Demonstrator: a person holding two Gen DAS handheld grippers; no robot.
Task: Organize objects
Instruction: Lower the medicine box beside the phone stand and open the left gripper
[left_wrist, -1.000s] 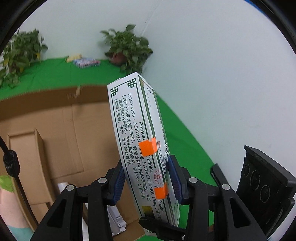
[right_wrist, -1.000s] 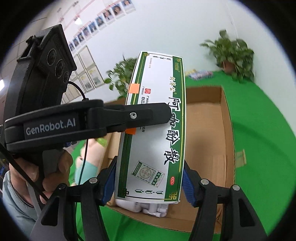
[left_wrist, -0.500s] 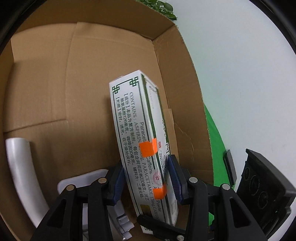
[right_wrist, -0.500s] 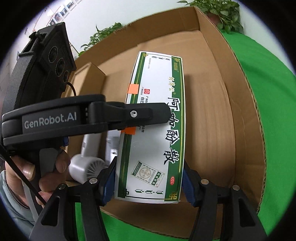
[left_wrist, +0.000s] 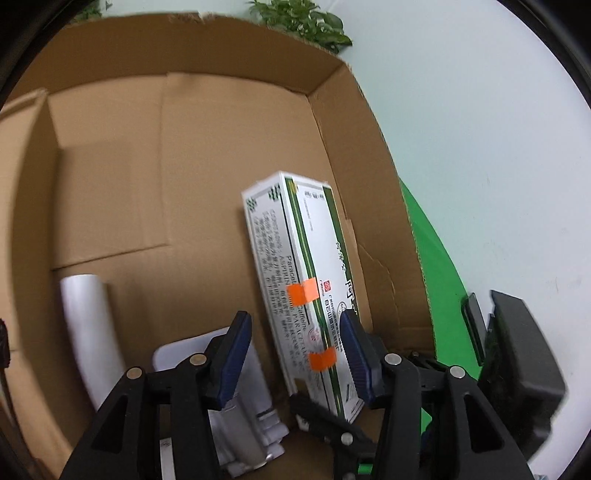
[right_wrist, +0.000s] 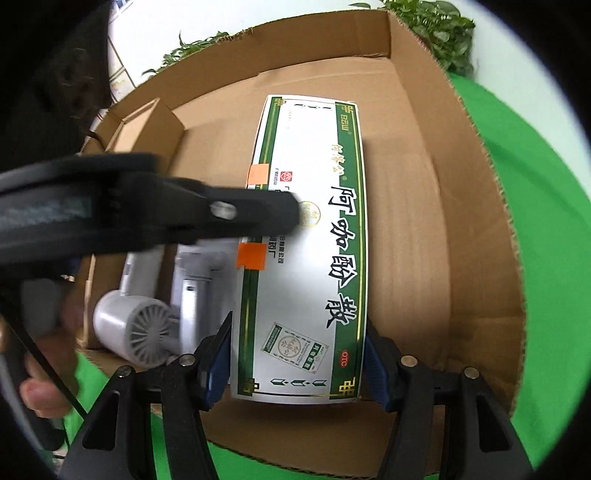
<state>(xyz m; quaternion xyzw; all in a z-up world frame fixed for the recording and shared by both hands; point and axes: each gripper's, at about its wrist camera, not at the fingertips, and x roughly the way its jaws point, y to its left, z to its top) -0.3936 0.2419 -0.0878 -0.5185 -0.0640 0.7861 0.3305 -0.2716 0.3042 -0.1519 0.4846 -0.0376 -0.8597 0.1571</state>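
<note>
A green cloth (right_wrist: 546, 258) covers the table under a pale wall, and one open cardboard box (right_wrist: 476, 206) sits on it, its walls rising on all sides.

Nearest in the right wrist view, the right gripper (right_wrist: 297, 365) has its blue-padded jaws clamped on the two long edges of a white and green medicine carton (right_wrist: 306, 240), which lies face up inside the cardboard box, toward its right-hand wall. A strip of bare cardboard floor shows between the carton and that wall. The left gripper (left_wrist: 293, 354) comes in from the side with its jaws spread wider than the carton's thickness; one pad sits against the carton's printed face, the other stands clear of the opposite side.

Just left of the carton lies one white hair dryer (right_wrist: 142, 332), its grille end toward the near wall, with a white tube (left_wrist: 88, 332) beside it. Two orange tape tabs (right_wrist: 252, 255) mark the carton's left edge. Past these, the box floor runs bare to the far wall. A folded cardboard flap (right_wrist: 147, 122) stands at the far left corner.

Beyond the rim, leafy plants (right_wrist: 439, 33) show at two spots against the wall.
</note>
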